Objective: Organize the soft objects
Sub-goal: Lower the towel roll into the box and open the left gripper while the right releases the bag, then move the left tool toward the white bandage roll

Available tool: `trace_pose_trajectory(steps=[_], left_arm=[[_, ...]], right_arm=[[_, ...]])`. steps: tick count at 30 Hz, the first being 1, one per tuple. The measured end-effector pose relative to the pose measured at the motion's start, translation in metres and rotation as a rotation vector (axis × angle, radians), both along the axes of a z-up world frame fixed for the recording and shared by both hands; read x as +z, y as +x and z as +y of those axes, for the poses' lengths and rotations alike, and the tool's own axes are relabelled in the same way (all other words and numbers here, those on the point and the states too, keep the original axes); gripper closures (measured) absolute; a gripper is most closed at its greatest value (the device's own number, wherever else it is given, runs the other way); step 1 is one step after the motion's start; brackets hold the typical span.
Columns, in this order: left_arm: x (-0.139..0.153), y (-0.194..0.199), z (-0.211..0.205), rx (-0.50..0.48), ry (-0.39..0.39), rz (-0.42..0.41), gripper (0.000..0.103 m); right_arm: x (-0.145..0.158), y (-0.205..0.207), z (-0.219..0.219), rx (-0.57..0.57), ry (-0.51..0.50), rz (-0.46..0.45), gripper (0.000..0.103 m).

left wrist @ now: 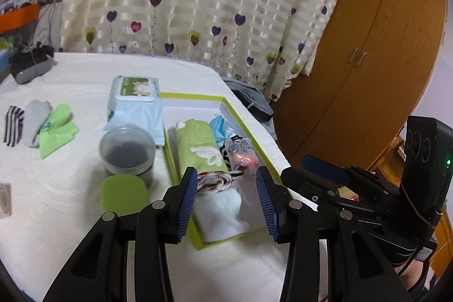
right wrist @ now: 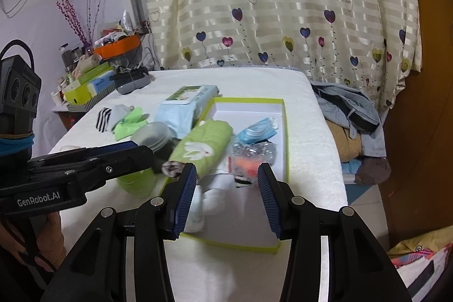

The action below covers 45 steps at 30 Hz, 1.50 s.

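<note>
A shallow green-edged box (left wrist: 171, 154) (right wrist: 285, 137) lies on the white bed. In it lie a rolled green towel (left wrist: 199, 145) (right wrist: 203, 147), white socks (left wrist: 223, 212) (right wrist: 211, 200), a blue face mask (left wrist: 222, 125) (right wrist: 256, 130), a clear packet with orange contents (left wrist: 243, 156) (right wrist: 250, 157) and a striped sock. My left gripper (left wrist: 230, 203) is open above the box's near end. My right gripper (right wrist: 226, 201) is open above the same end. Outside the box to the left lie a striped sock (left wrist: 12, 126) (right wrist: 104, 118), a grey sock (left wrist: 35, 122) and a green cloth (left wrist: 56, 129) (right wrist: 128, 122).
A wet-wipes pack (left wrist: 136, 106) (right wrist: 184, 106), a lidded plastic jar (left wrist: 127, 150) (right wrist: 153, 136) and a green sponge (left wrist: 124, 196) (right wrist: 137, 183) lie left of the box. A dark shoe (left wrist: 29, 65) sits at the bed's far corner. Clothes (right wrist: 348, 106) are piled right of the bed, before a wooden wardrobe (left wrist: 368, 58).
</note>
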<state>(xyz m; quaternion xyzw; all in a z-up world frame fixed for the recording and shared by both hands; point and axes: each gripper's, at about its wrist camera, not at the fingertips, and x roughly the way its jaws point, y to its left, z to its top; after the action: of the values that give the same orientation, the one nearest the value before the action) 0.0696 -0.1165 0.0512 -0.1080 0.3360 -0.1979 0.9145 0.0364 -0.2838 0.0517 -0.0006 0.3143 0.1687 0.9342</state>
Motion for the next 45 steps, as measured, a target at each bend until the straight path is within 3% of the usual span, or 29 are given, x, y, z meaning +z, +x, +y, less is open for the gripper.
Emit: trace_pose_trajectory(steps=[6, 16, 45], left_arm=[[0.003, -0.022, 0.015, 0.04, 0.024, -0.032, 0.062], [-0.003, -0.039, 0.043, 0.12, 0.036, -0.024, 0.062], [-0.015, -0.045, 0.113, 0.296, -0.003, -0.008, 0.062]], right_arm=[[0.004, -0.016, 0.02, 0.039, -0.006, -0.015, 0.05], [0.005, -0.028, 0.046, 0.108, -0.01, -0.023, 0.05], [0.0, -0.019, 0.111, 0.271, -0.05, -0.008, 0.05]])
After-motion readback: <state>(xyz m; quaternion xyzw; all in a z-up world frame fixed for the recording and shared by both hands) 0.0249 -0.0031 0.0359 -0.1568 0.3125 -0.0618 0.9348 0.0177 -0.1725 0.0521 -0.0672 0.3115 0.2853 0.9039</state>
